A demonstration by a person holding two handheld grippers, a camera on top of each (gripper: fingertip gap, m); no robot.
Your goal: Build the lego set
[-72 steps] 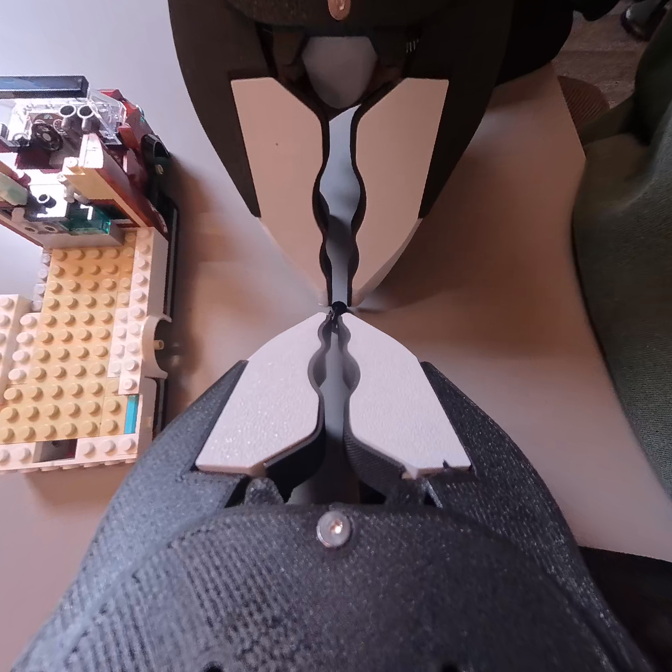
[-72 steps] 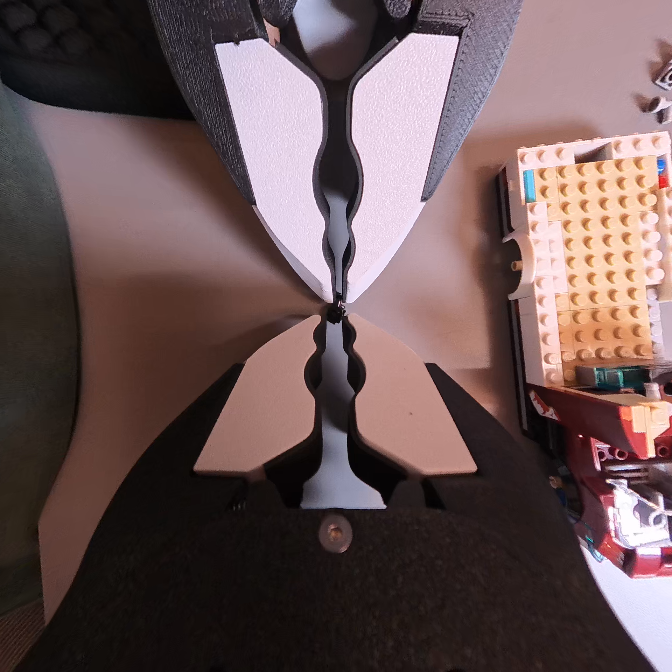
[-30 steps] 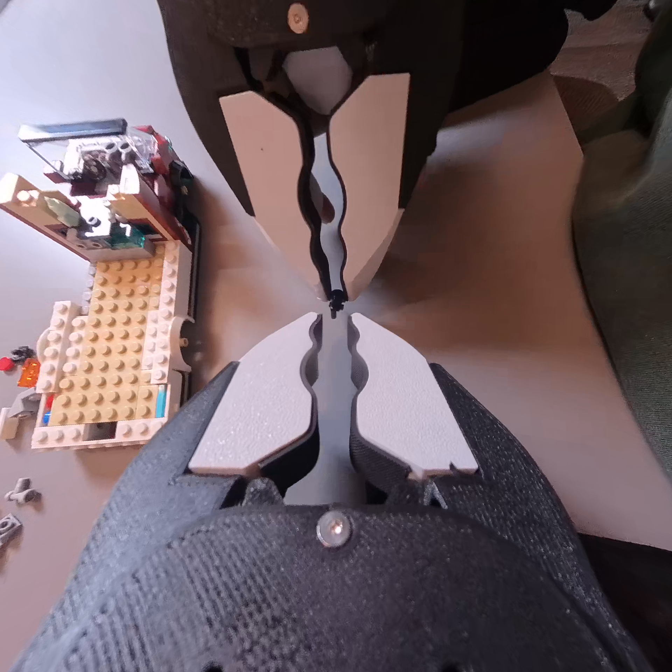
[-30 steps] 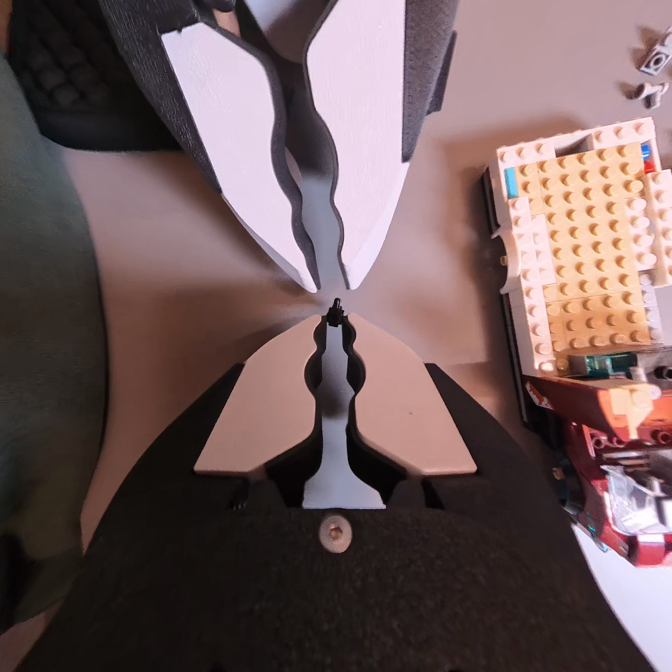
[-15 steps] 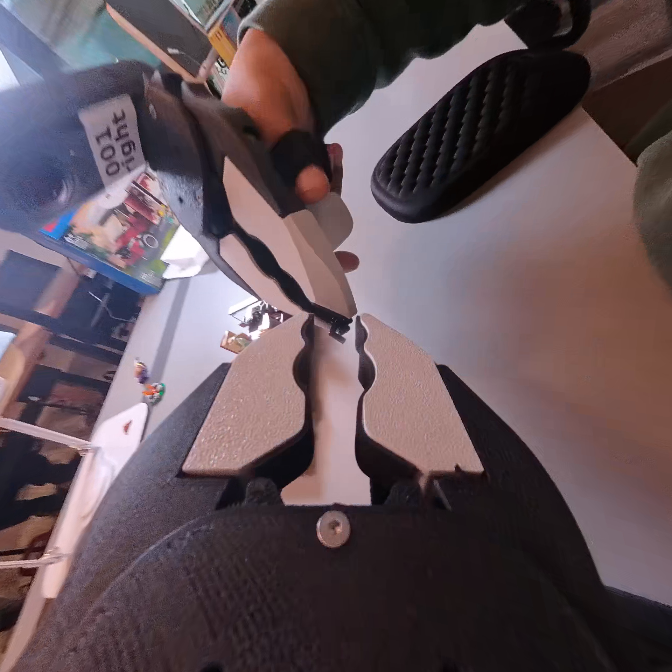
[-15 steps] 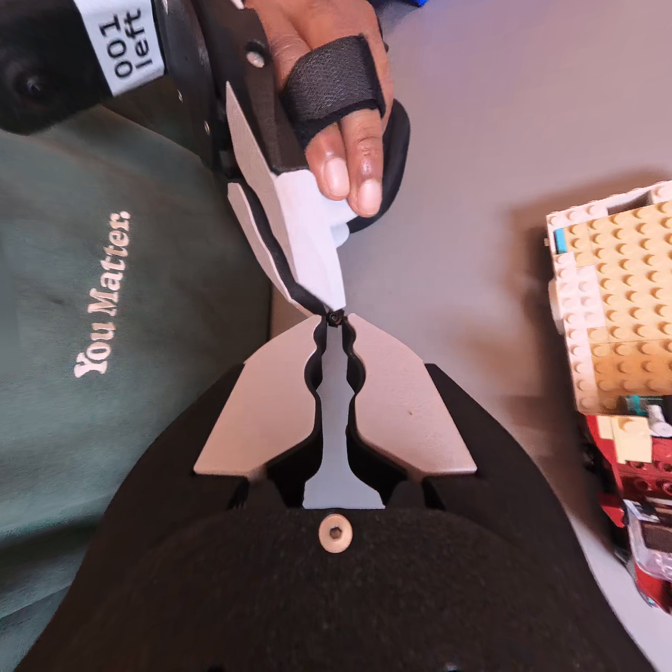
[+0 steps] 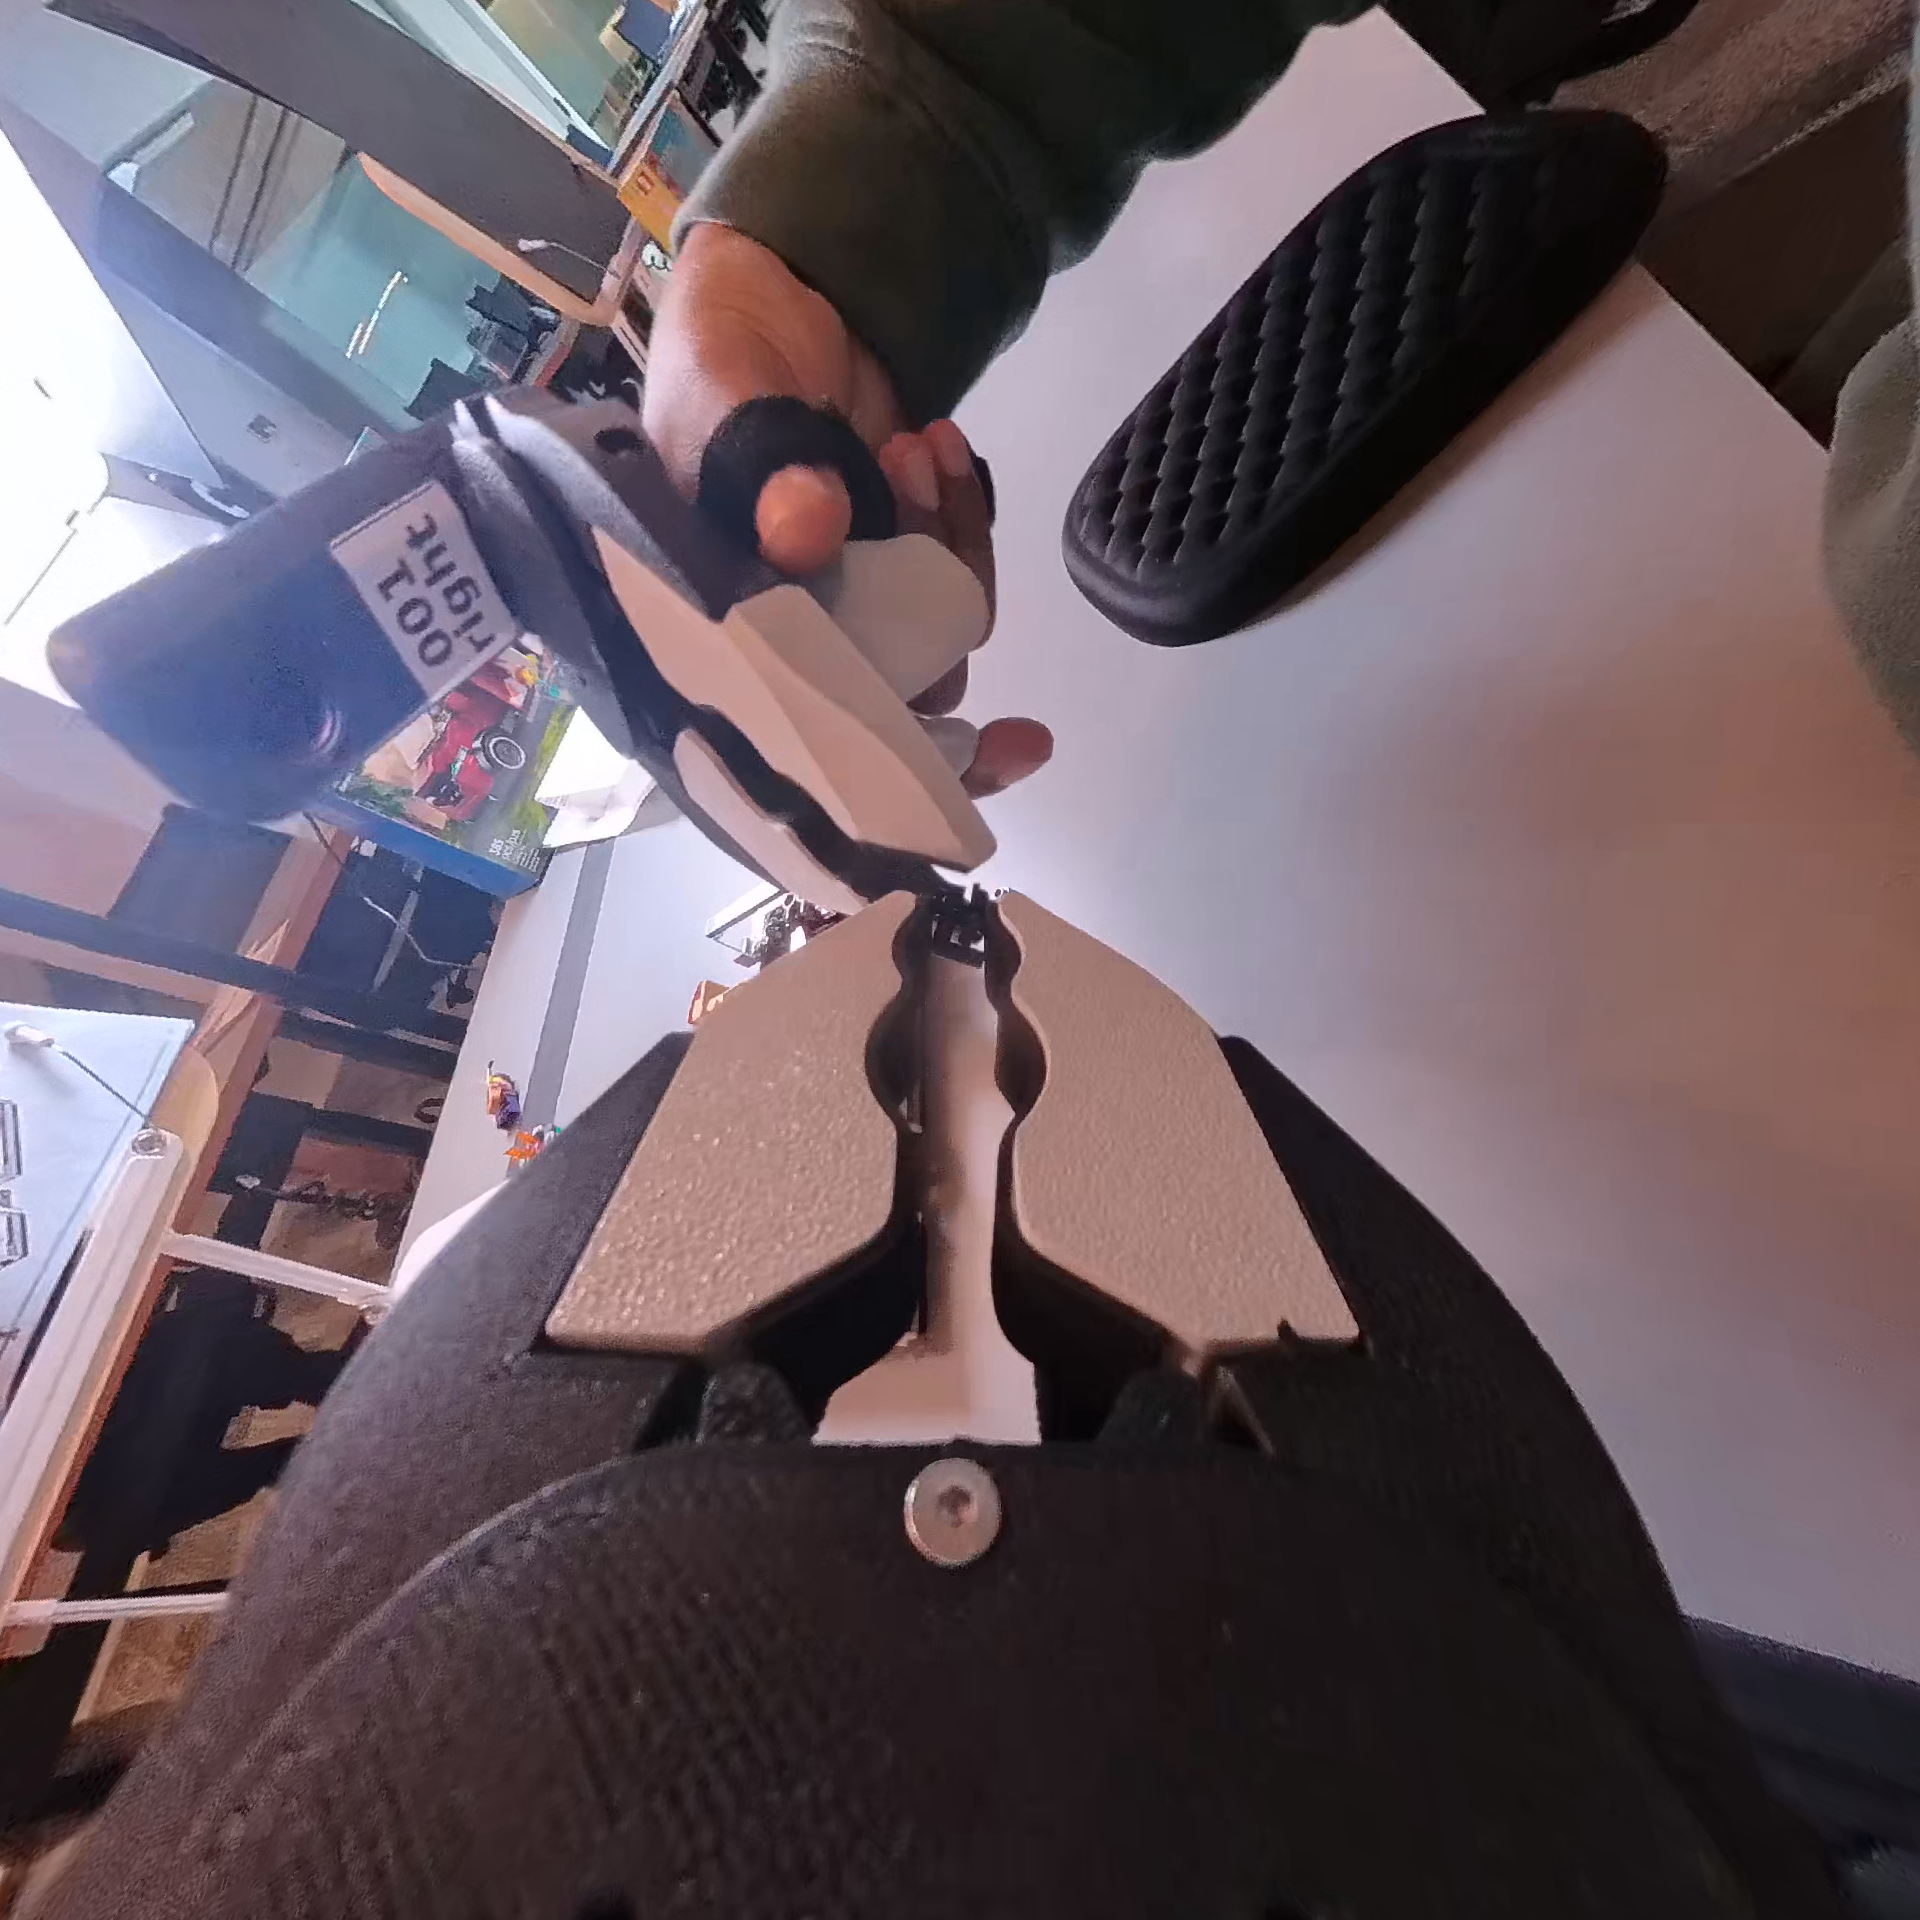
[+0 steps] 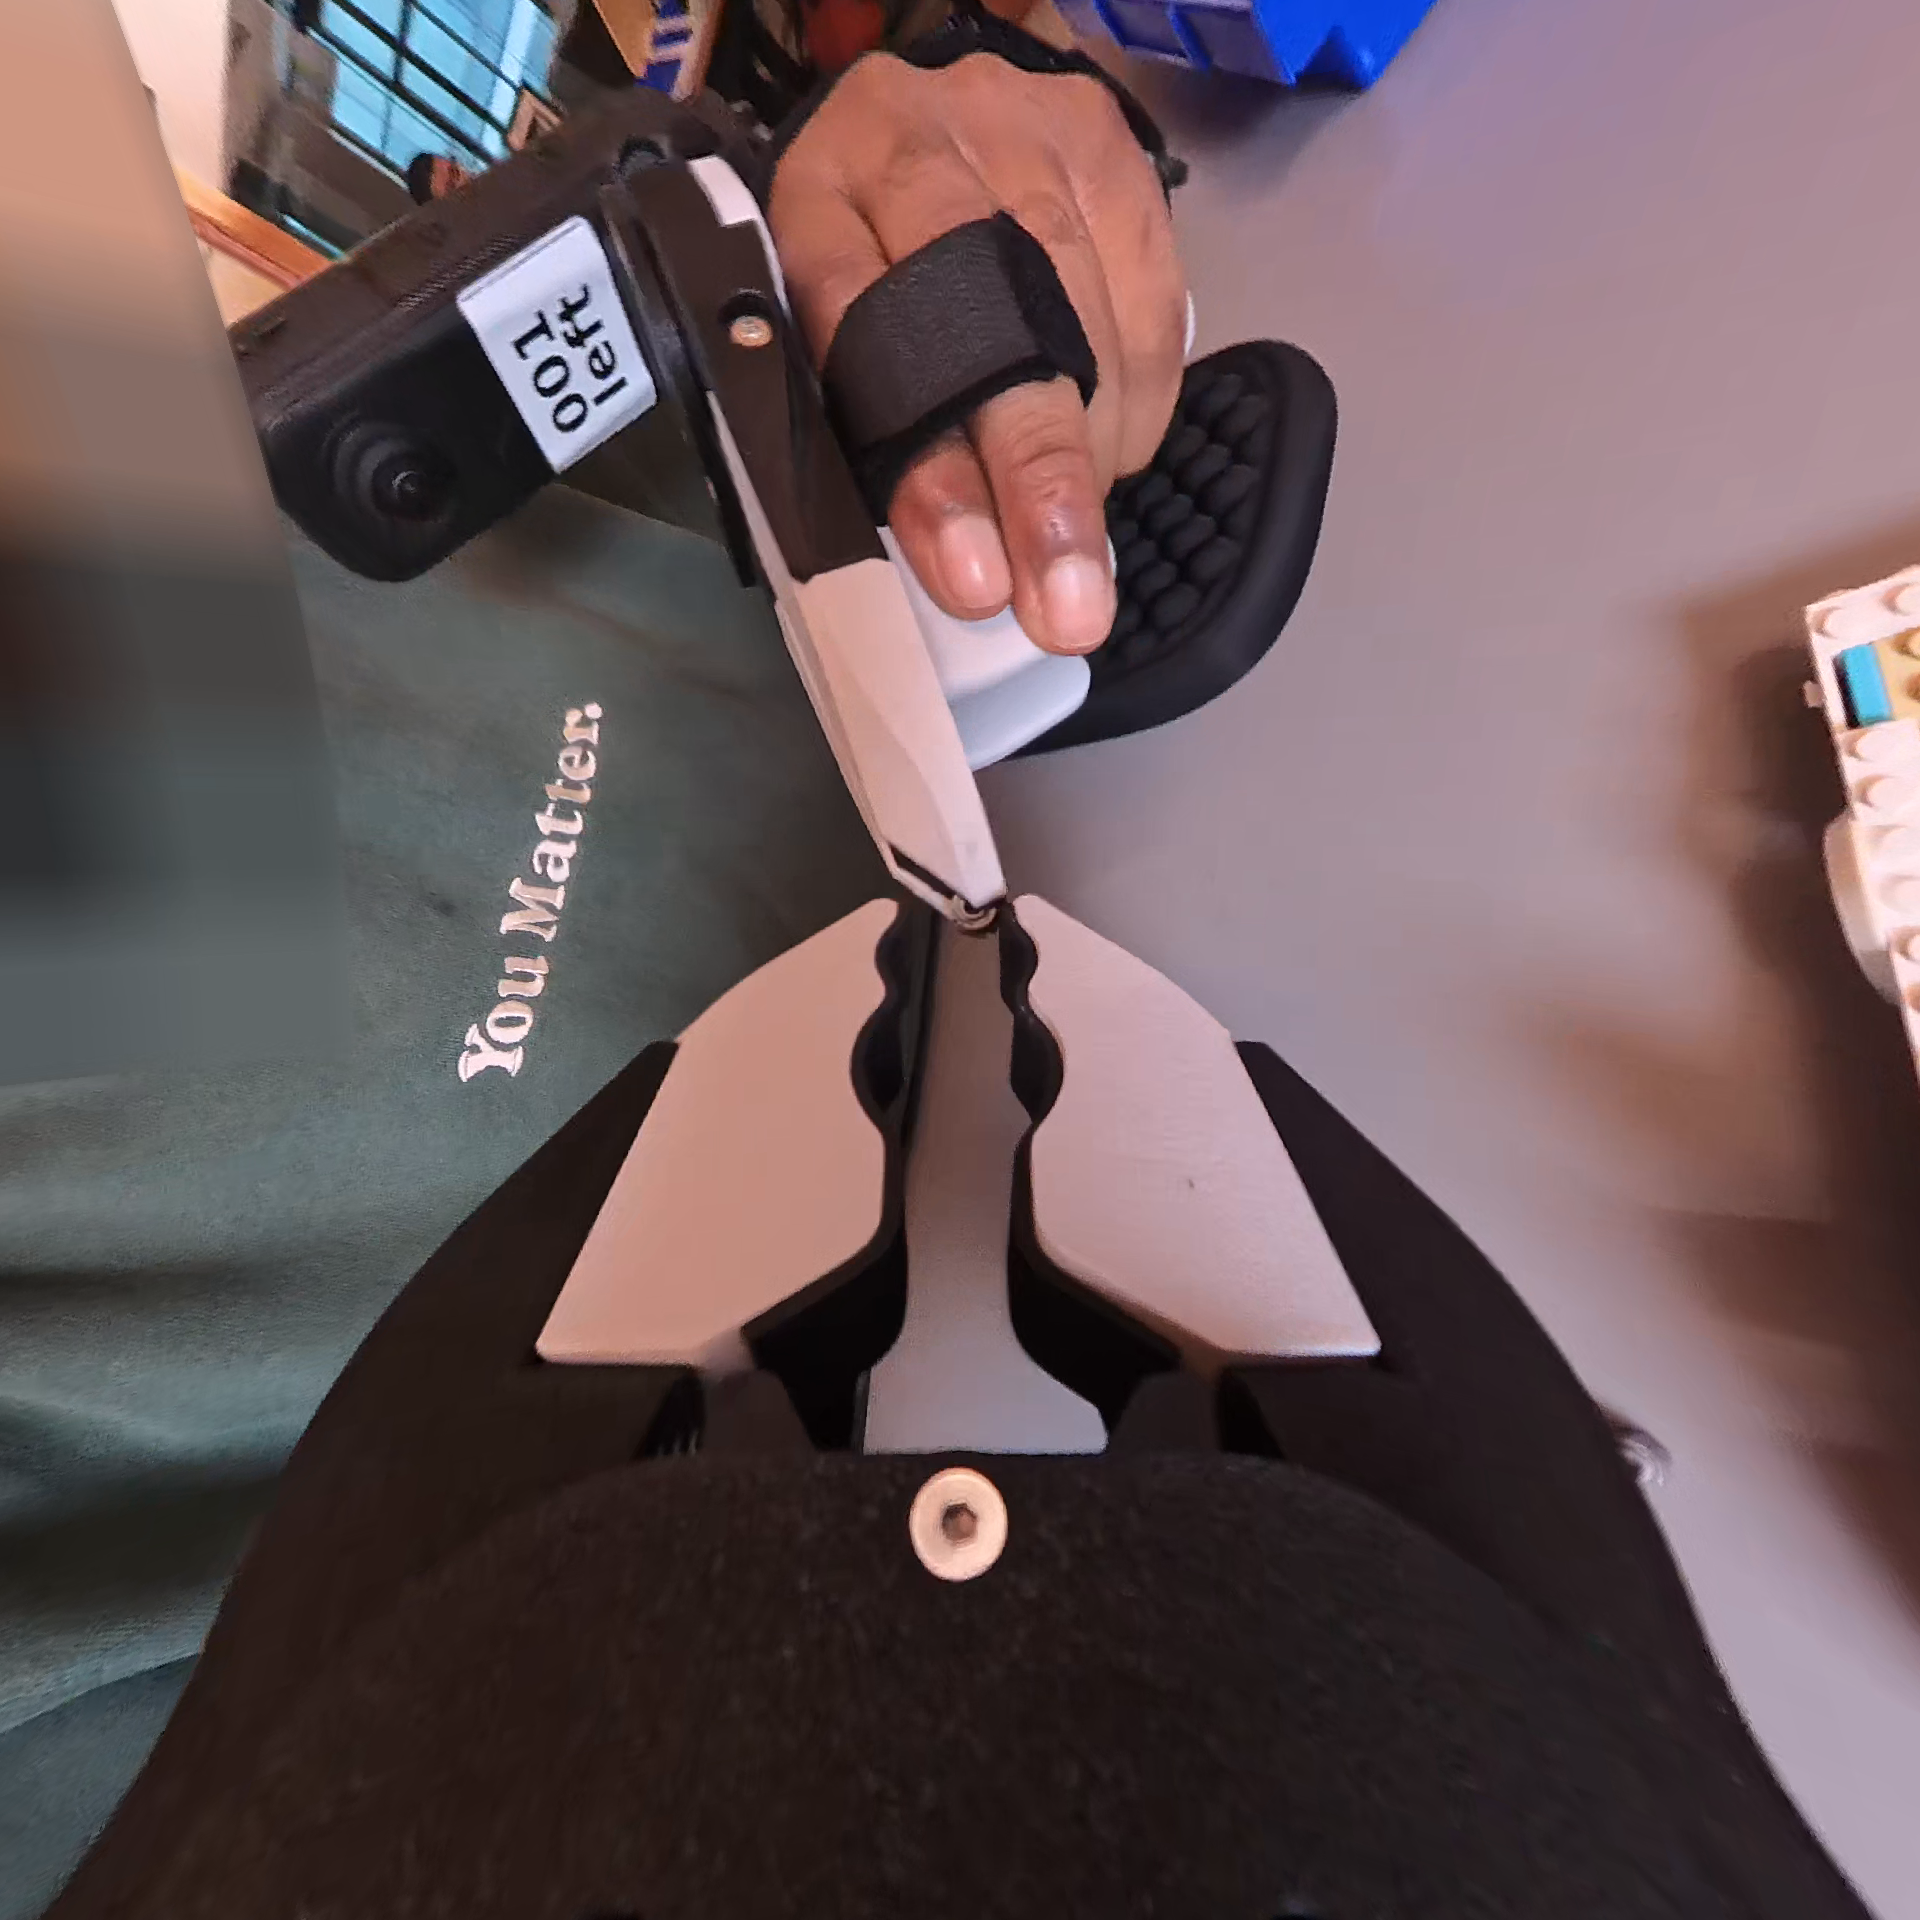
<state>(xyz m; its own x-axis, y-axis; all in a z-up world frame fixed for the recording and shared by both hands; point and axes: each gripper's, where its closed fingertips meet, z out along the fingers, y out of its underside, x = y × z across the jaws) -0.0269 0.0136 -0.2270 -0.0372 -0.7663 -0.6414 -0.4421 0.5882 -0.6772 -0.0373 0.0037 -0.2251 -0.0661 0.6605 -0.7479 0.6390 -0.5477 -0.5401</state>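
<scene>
Your left tongs [image 7: 961, 920] pinch a tiny black lego piece [image 7: 954, 928] right at their tips, nearly closed on it. Your right tongs [image 8: 971, 914] meet the same spot tip to tip; jaws narrow, can't tell if they grip the piece too. Both are held above the worktop [image 7: 1455, 935]. The tan-and-white lego build [image 8: 1870, 790] sits at the right edge, well apart.

Left black-and-white two-finger gripper [image 7: 958, 920]: jaws nearly closed, pinching at tips. Right black-and-white two-finger gripper [image 8: 971, 914]: jaws likewise nearly closed. Both tilted, tips meeting. Strapped hands [image 8: 987, 312] [image 7: 790, 416] grip the handles.
</scene>
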